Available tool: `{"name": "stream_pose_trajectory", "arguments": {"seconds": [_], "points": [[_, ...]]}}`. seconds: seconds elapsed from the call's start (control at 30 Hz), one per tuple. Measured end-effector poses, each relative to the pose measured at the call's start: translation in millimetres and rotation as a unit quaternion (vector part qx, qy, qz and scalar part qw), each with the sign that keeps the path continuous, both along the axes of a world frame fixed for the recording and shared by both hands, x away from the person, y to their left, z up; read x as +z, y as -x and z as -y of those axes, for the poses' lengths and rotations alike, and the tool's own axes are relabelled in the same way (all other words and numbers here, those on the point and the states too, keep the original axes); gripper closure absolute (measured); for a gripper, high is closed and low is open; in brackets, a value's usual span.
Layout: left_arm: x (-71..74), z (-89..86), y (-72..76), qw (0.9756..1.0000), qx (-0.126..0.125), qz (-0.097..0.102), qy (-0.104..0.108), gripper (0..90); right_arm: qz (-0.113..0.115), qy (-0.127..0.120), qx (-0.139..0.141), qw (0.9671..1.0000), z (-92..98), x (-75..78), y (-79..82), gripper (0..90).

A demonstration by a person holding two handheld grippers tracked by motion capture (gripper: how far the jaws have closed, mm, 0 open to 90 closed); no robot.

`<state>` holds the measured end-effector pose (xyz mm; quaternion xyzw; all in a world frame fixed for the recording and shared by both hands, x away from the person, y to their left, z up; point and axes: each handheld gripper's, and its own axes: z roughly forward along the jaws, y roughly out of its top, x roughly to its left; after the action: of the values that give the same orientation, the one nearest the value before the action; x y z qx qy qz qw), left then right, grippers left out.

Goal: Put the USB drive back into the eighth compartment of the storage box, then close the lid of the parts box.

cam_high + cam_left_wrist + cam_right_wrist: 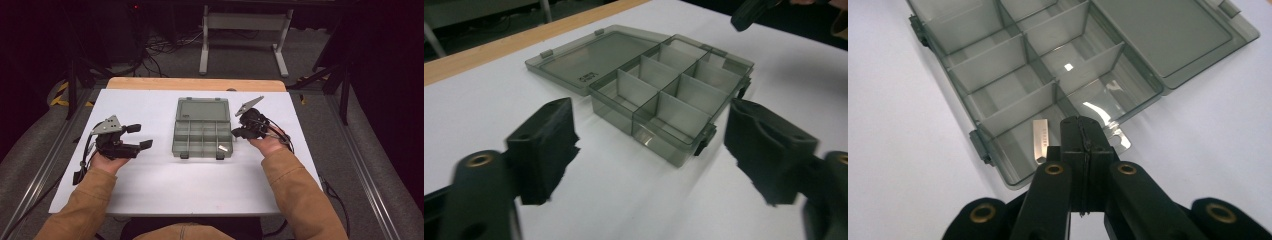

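A smoky grey, see-through compartment box [176, 136] lies open in the middle of the white table, its lid [202, 110] folded flat towards the far side. A small flat metal piece [223, 148] lies in the near right compartment. In the right gripper view that metal piece [1040, 140] sits just left of my jaw tips. My right gripper [235, 133] hovers at the box's right edge, shut, with nothing seen between its pads [1082, 131]. My left gripper [141, 136] is held left of the box, open and empty, and its fingers [546, 145] frame the box [674, 107].
The white sheet covers a wooden table [195, 84] whose far edge shows. Bare white surface lies in front of the box and to both sides. Table legs and cables [165, 47] stand on the floor beyond. The right gripper's tip [749, 12] shows at the top of the left gripper view.
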<state>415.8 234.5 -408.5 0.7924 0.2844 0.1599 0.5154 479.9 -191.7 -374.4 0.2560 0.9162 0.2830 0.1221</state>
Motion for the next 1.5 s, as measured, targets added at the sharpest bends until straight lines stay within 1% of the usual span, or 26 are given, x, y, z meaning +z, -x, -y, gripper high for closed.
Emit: {"name": "stream_pose_trajectory", "arguments": {"seconds": [0.13,0.17,0.23,0.33,0.43,0.47,0.5,0.57,0.63,0.83,0.9,1.0,1.1,1.2,1.23,1.27,1.33,1.43,1.5], "points": [[1.1,3.1,-8.9,0.9999,0.001,-0.011,-0.01,46.3,0.004,-0.004,-0.007,1.0,4.1,1.2,-2.8,90.0],[1.7,4.5,-12.7,0.9997,0.002,-0.018,-0.016,50.7,0.004,-0.006,-0.006,1.0,4.6,1.3,-3.4,90.0],[2.7,6.8,-18.5,0.9994,0.003,-0.023,-0.025,57.8,0.006,-0.006,-0.006,0.9999,5.7,2.1,-5.8,90.0],[5.6,11.4,-27.6,0.9985,0.004,-0.032,-0.045,70.4,0.011,-0.005,-0.007,0.9999,6.2,3.4,-9.6,90.0],[7.6,16.8,-36.4,0.9972,0.004,-0.038,-0.064,82.8,0.009,-0.004,-0.013,0.9999,6.9,4.7,-15.3,90.0],[8.0,18.2,-39.5,0.9967,0.004,-0.042,-0.069,87.2,0.009,-0.005,-0.013,0.9999,7.0,5.3,-17.2,90.0],[8.3,19.5,-42.9,0.9964,0.004,-0.045,-0.072,89.7,0.01,-0.005,-0.013,0.9998,7.0,5.9,-19.0,90.0],[8.9,22.0,-49.5,0.9957,0.004,-0.054,-0.076,89.8,0.012,-0.005,-0.013,0.9998,6.9,6.7,-22.3,90.0],[10.0,25.2,-55.7,0.9944,0.005,-0.057,-0.089,89.9,0.016,-0.003,-0.011,0.9998,7.0,7.5,-26.8,90.0],[11.7,33.9,-74.2,0.992,0.012,-0.074,-0.102,89.9,0.027,-0.003,-0.009,0.9996,6.7,9.0,-37.2,90.0],[12.1,36.5,-79.9,0.9914,0.017,-0.076,-0.105,89.9,0.031,0.0,-0.008,0.9995,7.2,8.2,-41.0,90.0],[11.9,40.5,-89.4,0.9894,0.021,-0.083,-0.117,89.9,0.033,0.004,-0.016,0.9993,8.3,7.0,-47.7,90.0],[10.7,44.6,-97.3,0.988,0.026,-0.087,-0.125,90.0,0.032,0.005,-0.024,0.9992,10.3,6.1,-55.1,90.0],[9.8,49.4,-107.0,0.9852,0.036,-0.096,-0.137,90.0,0.028,0.009,-0.035,0.999,11.2,5.6,-61.8,90.0],[9.0,50.7,-109.9,0.985,0.041,-0.094,-0.139,90.0,0.032,0.011,-0.036,0.9988,11.3,5.2,-64.8,90.0],[7.6,52.4,-114.0,0.9837,0.045,-0.1,-0.142,90.0,0.031,0.011,-0.038,0.9987,11.3,5.0,-66.8,90.0],[5.8,54.7,-119.4,0.9818,0.05,-0.106,-0.15,90.0,0.03,0.013,-0.04,0.9987,10.9,3.9,-71.1,90.0],[3.4,57.9,-127.6,0.9803,0.062,-0.11,-0.152,90.0,0.031,0.016,-0.041,0.9985,9.9,1.0,-77.2,90.0],[1.7,60.1,-132.4,0.9791,0.068,-0.117,-0.152,90.0,0.031,0.018,-0.045,0.9984,9.4,-1.4,-81.0,90.0]]}}
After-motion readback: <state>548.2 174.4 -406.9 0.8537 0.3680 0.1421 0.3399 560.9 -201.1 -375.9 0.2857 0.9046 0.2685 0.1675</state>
